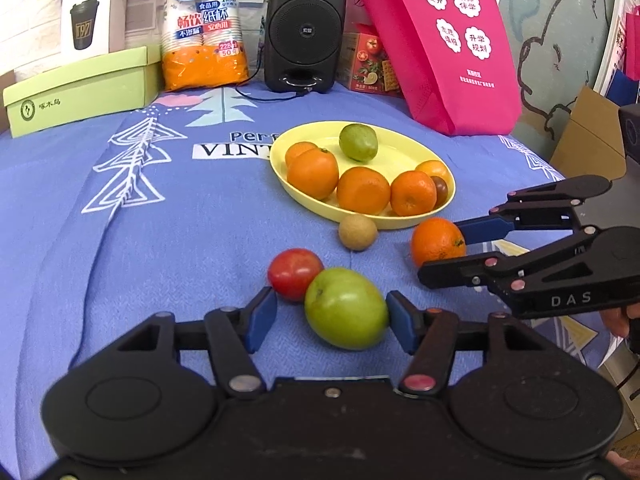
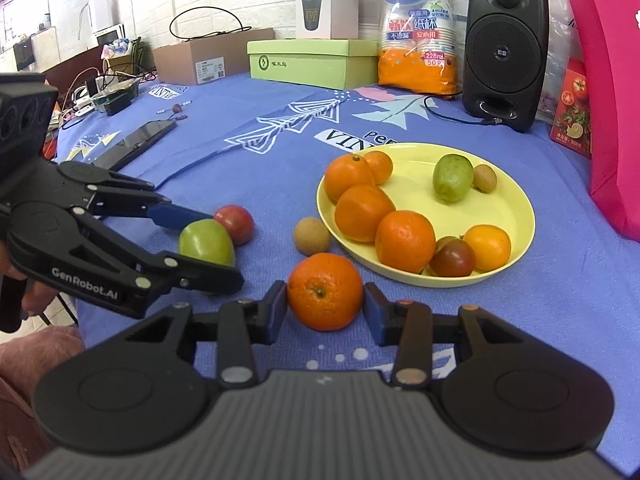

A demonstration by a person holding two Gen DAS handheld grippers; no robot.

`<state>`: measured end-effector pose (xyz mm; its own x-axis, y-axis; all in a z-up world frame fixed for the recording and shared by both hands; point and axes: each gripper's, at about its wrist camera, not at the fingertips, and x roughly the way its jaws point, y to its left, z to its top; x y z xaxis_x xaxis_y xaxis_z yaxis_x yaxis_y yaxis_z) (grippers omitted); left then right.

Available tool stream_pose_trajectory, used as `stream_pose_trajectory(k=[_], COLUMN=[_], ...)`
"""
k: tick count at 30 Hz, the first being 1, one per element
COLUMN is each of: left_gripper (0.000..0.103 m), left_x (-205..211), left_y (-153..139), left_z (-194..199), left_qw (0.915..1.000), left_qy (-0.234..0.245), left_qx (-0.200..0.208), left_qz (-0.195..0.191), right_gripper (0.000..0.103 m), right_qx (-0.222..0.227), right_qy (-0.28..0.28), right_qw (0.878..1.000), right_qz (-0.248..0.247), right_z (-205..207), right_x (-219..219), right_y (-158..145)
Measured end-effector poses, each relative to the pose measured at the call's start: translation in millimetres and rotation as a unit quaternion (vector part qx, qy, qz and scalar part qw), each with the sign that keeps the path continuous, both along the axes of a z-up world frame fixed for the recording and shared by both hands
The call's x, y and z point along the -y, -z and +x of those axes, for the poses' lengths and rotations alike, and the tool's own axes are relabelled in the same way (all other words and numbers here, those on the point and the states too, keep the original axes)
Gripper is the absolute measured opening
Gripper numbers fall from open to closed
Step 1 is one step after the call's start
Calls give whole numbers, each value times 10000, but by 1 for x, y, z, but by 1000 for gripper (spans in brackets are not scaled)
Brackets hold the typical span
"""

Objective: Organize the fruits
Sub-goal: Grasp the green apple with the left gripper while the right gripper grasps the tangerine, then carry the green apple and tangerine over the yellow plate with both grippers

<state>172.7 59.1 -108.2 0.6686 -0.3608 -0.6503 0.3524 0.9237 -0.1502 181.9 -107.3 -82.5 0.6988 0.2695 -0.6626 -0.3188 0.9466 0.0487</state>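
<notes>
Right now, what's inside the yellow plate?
The plate holds five oranges, a green fruit, a small brown fruit and a dark tomato. Anything beneath them is hidden.

You get bright, even light in both views, with colours strongly saturated. Soft, short shadows sit under the fruit on the blue patterned tablecloth (image 1: 100, 240). The round yellow plastic plate (image 2: 516, 216) shows a mild sheen. Fisheye distortion bends the edges, and black vignette fills the corners. In the right wrist view, the far window (image 2: 20, 8) is washed out.
</notes>
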Motion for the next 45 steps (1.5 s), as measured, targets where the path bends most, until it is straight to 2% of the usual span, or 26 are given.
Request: stream_pose_trajectory(k=[7, 9, 11, 12, 28, 36, 45], left_gripper=[61, 58, 48, 46, 46, 46, 46], left_x=[-9, -8, -8, -9, -20, -21, -4], left_y=[0, -1, -2, -2, -9, -21, -47], left_z=[-4, -6, -9, -11, -23, -25, 5], left_qw=[9996, 9996, 9997, 9998, 9997, 9997, 9987], left_qy=[-268, -272, -195, -162, -211, -167, 149], left_qx=[-111, -103, -117, -125, -39, 110, 435], left_qz=[-68, 12, 0, -9, -142, -172, -222], right_gripper=[41, 41, 41, 41, 41, 40, 40], right_qx=[6, 11, 9, 12, 69, 201, 508], right_qy=[-10, -11, -13, -13, 17, 1, 134], right_qw=[10000, 10000, 10000, 10000, 9999, 9996, 9985], right_qz=[-23, -33, -33, -38, -100, -173, -158], right_z=[-3, -4, -4, -5, -12, -19, -17], right_x=[0, 0, 0, 0, 0, -1, 12], right_y=[0, 0, 0, 0, -4, -12, -32])
